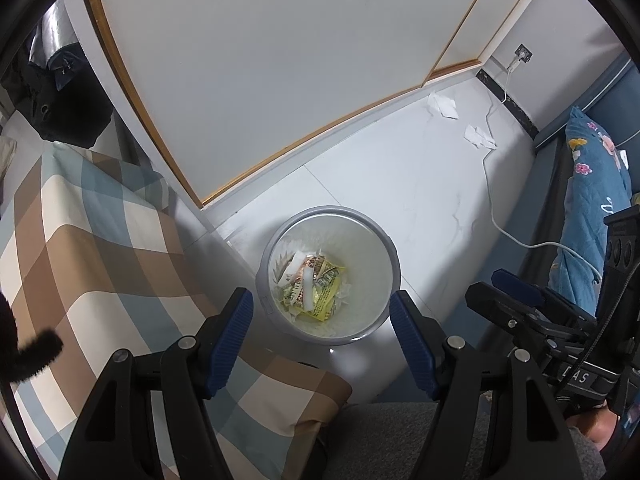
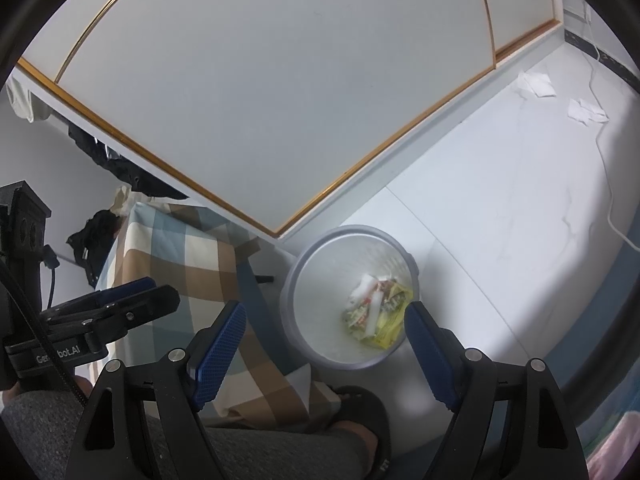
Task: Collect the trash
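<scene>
Two crumpled white tissues lie on the pale floor, far from the bin: one (image 1: 442, 106) close to the cupboard's baseboard, the other (image 1: 478, 136) a little nearer the bed with the blue flowered quilt (image 1: 592, 184). A white cable (image 1: 496, 208) runs from a wall socket across the floor, passing right beside the second tissue.

Bin (image 1: 384, 240) stands on the floor near the cupboard corner, just off the checked bedcover (image 1: 100, 240). Wrappers (image 1: 316, 286), yellow and white, already sit at its bottom.

Left claw (image 1: 322, 344) hangs over the bin, jaws well apart, nothing between them. Right claw (image 2: 324, 354) likewise wide and empty, hovering by the bin's near rim. Both hands are quiet.

Judgement: whatever was carried is in the bin; the step now is the reach for the tissues.

How to do it well:
- Take one tissue per claw, or the nearer one first.
- Come down nearly vertical, tips straddling a raised fold, since thin paper flat on tile gives little to bite.
- Press lightly to the floor, then close fully; tissue compresses to almost nothing.
- Keep the pads off the cable; snagging it could drag the plug.
- Lift slowly and check the paper is not dangling by a corner before swinging back over the bin.
</scene>
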Demonstrator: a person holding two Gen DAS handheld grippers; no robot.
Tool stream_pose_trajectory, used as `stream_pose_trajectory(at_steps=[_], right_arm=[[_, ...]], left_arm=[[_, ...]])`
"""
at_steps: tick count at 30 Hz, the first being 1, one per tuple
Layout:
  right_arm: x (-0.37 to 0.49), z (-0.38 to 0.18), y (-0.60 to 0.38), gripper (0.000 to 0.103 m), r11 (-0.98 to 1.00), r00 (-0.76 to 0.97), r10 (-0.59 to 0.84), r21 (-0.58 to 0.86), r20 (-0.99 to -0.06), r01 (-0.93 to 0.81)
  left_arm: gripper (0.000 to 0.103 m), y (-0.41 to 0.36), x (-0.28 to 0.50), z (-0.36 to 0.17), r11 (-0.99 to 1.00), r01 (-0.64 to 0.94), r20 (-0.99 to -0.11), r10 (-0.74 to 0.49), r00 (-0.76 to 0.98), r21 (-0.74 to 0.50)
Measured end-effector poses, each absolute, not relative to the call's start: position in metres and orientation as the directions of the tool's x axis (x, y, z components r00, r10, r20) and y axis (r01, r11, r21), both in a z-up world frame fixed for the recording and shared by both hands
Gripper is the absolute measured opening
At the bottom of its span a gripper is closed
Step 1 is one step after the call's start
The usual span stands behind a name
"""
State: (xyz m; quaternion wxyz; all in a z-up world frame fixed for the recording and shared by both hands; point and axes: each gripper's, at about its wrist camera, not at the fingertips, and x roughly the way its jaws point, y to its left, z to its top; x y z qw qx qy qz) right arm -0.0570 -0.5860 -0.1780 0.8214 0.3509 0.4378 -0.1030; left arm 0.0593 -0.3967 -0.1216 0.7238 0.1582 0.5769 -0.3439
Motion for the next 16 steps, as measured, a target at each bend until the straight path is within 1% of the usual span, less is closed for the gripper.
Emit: stream_pose_trajectory(at_steps=[5,16], right_arm=[[-0.0572,-0.179,-0.5863,0.082,0.731,0.593,0.14,0.486,-0.793,0.479],[-0.0566,-0.1734,-0.5854,0.082,0.736,0.593,0.136,0.482,-0.794,0.476]], left_arm=[[0.067,-0.3958,0.06,-0.1218,0.716,0.677,-0.943,-0.319,0.099,-0.17],[0.067,-0.3924,0.0574,-0.1139,0.698,0.685,-0.915,-0.386,0.113,-0.21]])
